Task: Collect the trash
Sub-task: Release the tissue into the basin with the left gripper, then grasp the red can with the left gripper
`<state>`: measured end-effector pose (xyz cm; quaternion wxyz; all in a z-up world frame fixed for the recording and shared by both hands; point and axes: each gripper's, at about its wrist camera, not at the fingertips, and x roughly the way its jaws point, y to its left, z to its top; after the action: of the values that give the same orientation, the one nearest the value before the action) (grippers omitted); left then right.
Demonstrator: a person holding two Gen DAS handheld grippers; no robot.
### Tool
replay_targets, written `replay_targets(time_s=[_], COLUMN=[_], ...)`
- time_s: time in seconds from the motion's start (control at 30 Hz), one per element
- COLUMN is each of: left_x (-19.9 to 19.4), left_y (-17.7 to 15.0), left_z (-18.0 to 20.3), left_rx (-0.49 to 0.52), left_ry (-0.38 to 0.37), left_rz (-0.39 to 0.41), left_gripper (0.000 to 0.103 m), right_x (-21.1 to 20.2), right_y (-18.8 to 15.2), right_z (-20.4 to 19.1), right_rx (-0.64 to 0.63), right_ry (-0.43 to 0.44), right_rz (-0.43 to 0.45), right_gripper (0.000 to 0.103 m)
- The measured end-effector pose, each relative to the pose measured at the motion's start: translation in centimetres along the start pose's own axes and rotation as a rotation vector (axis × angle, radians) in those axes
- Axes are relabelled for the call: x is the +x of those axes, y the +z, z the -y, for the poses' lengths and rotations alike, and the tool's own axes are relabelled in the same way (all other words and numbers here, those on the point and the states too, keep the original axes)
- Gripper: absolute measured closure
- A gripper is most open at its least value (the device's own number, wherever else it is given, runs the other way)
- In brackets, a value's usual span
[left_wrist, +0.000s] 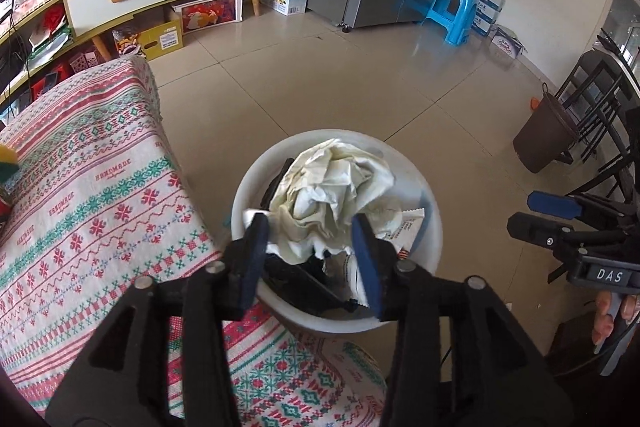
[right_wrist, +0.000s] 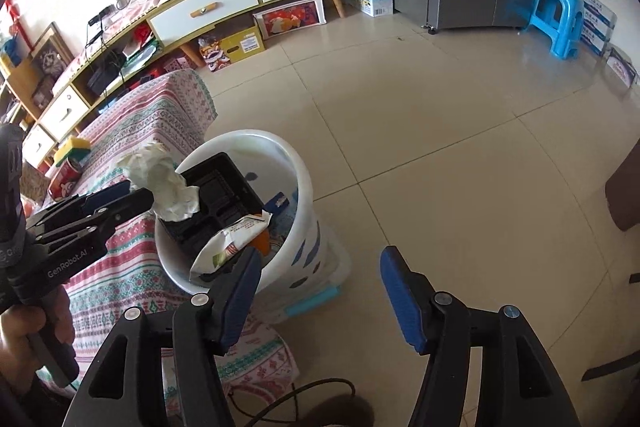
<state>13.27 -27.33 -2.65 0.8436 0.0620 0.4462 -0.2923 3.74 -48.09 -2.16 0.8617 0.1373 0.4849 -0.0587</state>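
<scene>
A crumpled ball of off-white paper (left_wrist: 332, 187) hangs over the white trash bin (left_wrist: 438, 227), between the fingers of my left gripper (left_wrist: 310, 251). The blue pads stand apart on either side of the paper's lower part and do not squeeze it. In the right wrist view the paper (right_wrist: 160, 179) sits just past the tips of the left gripper (right_wrist: 136, 197), above the bin (right_wrist: 312, 239). The bin holds a black plastic tray (right_wrist: 224, 187) and a snack wrapper (right_wrist: 236, 235). My right gripper (right_wrist: 320, 259) is open and empty over the floor, right of the bin; it shows in the left wrist view as the right gripper (left_wrist: 526, 213).
The bin stands on the tiled floor against a table with a patterned cloth (left_wrist: 80, 187). A sponge (right_wrist: 72, 147) and a red can (right_wrist: 64, 179) lie on the table. A brown bucket (left_wrist: 544, 135), black chairs (left_wrist: 600, 99) and a blue stool (left_wrist: 452, 11) stand further off.
</scene>
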Motion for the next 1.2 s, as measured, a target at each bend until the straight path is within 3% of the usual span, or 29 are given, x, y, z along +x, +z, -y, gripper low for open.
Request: replay_targets(time_s=[0.1,0.17,0.57,0.83,1.2], left_x=[-0.9,-1.6,-5.2,-8.1,-12.5], left_y=[-0.2,-0.3,-2.4,-5.4,-8.1], left_z=[-0.2,-0.5,-4.8,-10.8,-22.5], left_rx=[-0.005,-0.01,-0.068,-0.119,-0.257], left_ry=[-0.003,0.002,0.079,0.205,0.361], left_rz=[0.029,0.039,0.039,0.022,0.008], left_gripper=[0.027,0.023,0.009,0.008,0.008], right_x=[-0.2,-0.2,0.2,1.0,3.1], right_y=[0.2,0.2,0.9,1.4,2.8], right_z=[-0.2,-0.5,-3.7,-8.2,-17.3], right_rx=[-0.005,-0.012,-0.077,-0.161,-0.297], right_ry=[-0.003,-0.005,0.0,-0.003,0.007], right_rz=[0.01,0.015,0.023,0.02,0.007], right_gripper=[0.037,0.036,0.032,0.029,0.027])
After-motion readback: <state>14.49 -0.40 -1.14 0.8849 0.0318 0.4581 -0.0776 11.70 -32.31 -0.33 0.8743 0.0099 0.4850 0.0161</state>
